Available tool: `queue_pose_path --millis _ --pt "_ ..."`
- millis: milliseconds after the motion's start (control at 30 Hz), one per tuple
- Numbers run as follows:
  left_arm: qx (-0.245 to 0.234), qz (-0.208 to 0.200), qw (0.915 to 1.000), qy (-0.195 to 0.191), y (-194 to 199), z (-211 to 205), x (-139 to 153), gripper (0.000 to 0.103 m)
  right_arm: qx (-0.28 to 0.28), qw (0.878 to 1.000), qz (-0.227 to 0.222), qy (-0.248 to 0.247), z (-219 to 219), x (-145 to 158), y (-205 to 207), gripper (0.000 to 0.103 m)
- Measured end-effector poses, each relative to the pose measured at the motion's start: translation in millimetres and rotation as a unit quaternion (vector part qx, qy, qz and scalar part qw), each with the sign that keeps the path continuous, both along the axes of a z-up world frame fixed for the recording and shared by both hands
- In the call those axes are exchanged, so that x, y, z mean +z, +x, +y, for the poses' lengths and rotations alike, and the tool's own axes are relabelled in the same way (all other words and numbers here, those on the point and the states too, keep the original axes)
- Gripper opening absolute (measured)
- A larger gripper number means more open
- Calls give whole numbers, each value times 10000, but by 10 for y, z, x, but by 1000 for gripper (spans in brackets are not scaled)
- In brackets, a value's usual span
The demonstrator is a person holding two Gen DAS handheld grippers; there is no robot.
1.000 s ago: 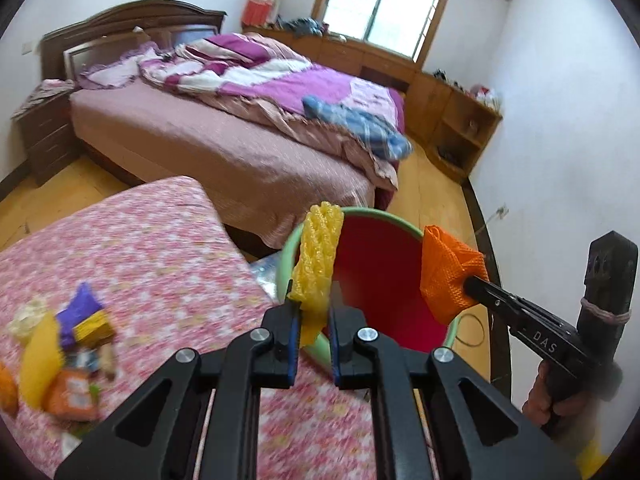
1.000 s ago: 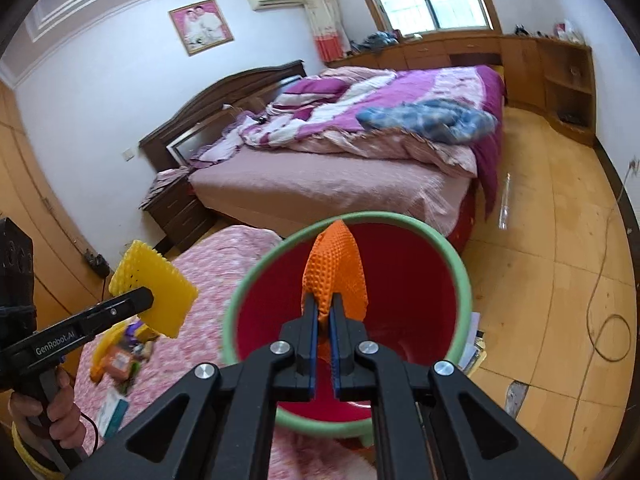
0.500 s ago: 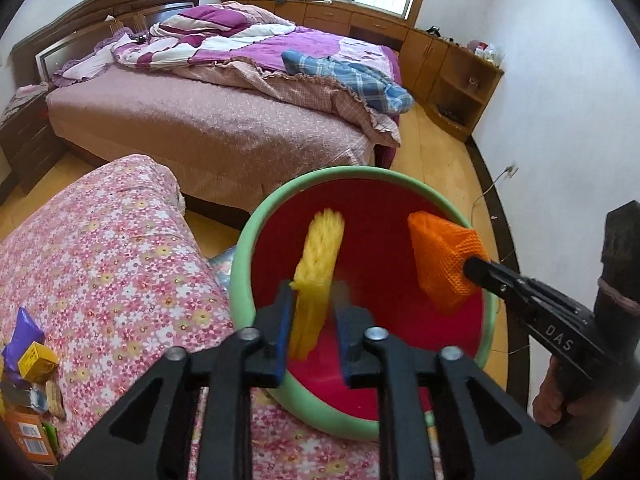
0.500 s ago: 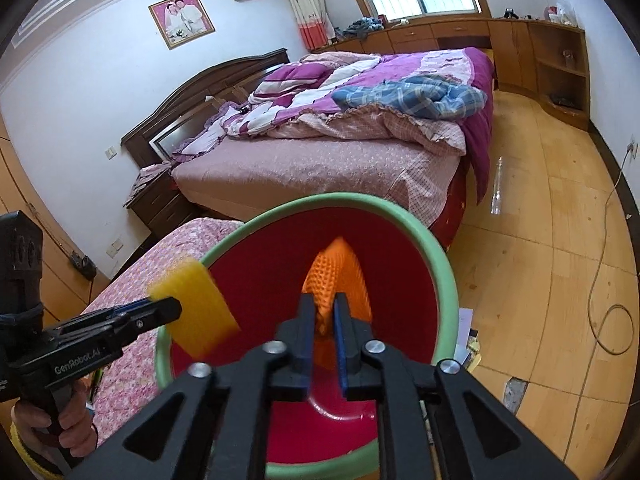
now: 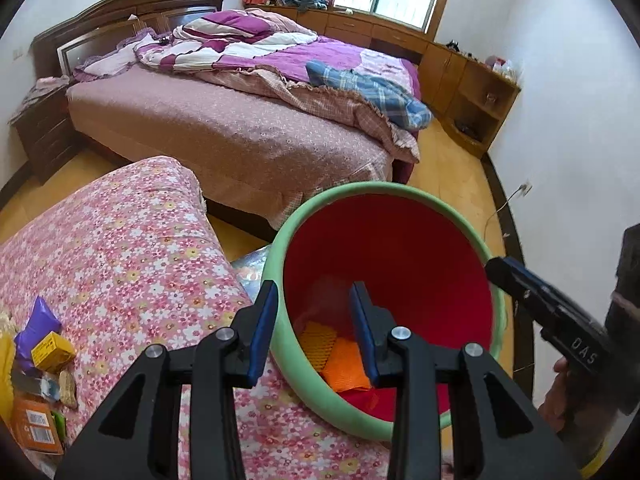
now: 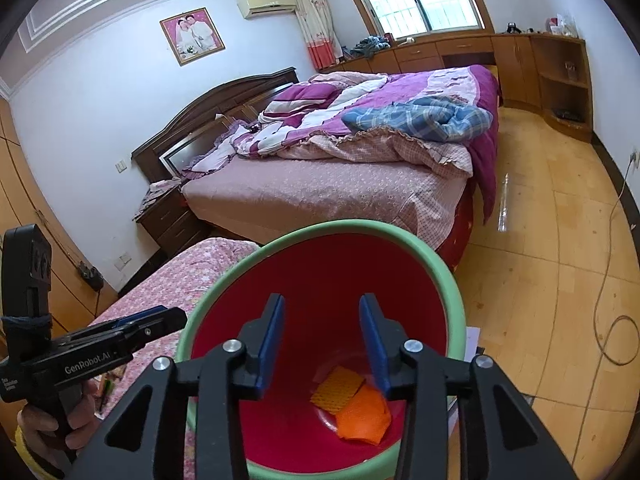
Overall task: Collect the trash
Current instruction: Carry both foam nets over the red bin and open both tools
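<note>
Bedroom, floral-covered table (image 5: 120, 248). Both foam nets lie in the bin (image 6: 320, 236); my left gripper (image 5: 314, 320) and right gripper (image 6: 322, 336) have just opened, jaws spread, empty. Next: fetch the wrappers (image 5: 40, 352).

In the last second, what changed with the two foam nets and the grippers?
Both were let go. The left gripper and right gripper have just been opening, nothing between their jaws; the yellow net and orange net now lie at the bottom of the red bin. The wrappers on the floral cover stayed put.
</note>
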State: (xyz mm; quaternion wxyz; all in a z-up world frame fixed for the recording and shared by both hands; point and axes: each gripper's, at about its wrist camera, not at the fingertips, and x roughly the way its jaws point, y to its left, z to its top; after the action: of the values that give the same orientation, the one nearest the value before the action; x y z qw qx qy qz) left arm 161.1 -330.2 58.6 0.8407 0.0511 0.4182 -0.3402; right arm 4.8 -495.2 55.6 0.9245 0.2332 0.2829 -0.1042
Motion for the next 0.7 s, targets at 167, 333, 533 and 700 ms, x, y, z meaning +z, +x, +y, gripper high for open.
queue_pose_path --millis 167,333,533,700 --pt "161 35 9998 -143 -49 123 68 37 20 10000 -24 11 84 81 -75 47" --pt "350 14 9991 -224 -155 337 171 37 57 9999 8 148 170 109 -163 55" --pt "569 -24 9980 -259 -294 630 303 37 153 9997 -66 163 351 260 -250 57" --pt "774 -14 9965 -314 -408 923 396 37 399 9988 -244 108 604 368 -313 58"
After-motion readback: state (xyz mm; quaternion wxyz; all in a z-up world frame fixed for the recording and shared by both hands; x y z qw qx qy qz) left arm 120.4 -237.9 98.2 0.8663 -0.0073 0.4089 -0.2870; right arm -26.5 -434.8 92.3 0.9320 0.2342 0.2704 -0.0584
